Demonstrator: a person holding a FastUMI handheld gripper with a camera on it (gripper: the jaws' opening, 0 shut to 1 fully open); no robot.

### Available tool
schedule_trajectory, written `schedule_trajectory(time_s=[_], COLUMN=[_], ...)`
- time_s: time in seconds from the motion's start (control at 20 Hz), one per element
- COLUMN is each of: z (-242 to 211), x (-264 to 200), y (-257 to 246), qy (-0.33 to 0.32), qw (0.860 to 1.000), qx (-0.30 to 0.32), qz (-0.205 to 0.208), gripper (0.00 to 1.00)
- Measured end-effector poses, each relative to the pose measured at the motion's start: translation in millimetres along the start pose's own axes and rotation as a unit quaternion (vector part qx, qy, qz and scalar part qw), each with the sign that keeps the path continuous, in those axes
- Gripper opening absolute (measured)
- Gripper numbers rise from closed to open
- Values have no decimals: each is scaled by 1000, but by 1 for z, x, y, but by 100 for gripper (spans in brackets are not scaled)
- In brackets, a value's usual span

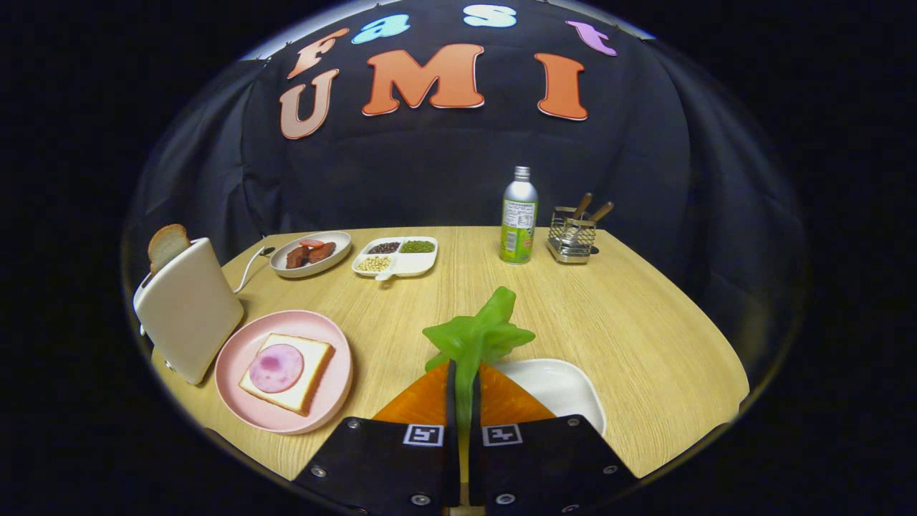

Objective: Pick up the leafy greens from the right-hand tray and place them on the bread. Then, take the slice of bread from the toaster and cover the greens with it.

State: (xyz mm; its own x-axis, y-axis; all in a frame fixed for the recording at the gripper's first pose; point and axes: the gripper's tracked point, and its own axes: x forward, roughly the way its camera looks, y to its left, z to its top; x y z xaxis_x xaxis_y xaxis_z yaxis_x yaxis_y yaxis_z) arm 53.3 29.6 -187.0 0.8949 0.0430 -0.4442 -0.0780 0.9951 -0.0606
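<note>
Leafy greens (478, 337) were pinched between both fingers of your gripper (464, 380), the fingers pressed nearly together on the stem while the leaves fanned out just past the fingertips. You held them above the white tray (566, 390), which lay directly beneath and slightly to the right of the fingers on the wooden table (645, 322).

Off to the left of your fingers sat the pink plate (236, 358), carrying a slice of bread (315, 373) topped with a round piece of ham (276, 368). Just beside that plate, further left, stood the toaster (188, 308), with a second slice of bread (167, 246) sticking up out of its slot.

Beyond those, you had a small oval dish (340, 251) of reddish-brown meat pieces and, next to it, a divided tray (415, 266) holding beans or grains in separate compartments. Farther right, near the table's back edge, a bottle (519, 215) stood upright, with a wire utensil holder (572, 236) close beside it, two wooden handles poking out.
</note>
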Motion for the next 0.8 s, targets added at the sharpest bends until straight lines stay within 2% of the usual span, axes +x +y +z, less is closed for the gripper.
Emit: schedule_trajectory(time_s=[0.4, 0.8], z=[17, 9], x=[-9, -7], y=[80, 148], qy=[-9, 4], qw=[998, 993], qx=[-15, -27], qz=[63, 115], gripper=[5, 5])
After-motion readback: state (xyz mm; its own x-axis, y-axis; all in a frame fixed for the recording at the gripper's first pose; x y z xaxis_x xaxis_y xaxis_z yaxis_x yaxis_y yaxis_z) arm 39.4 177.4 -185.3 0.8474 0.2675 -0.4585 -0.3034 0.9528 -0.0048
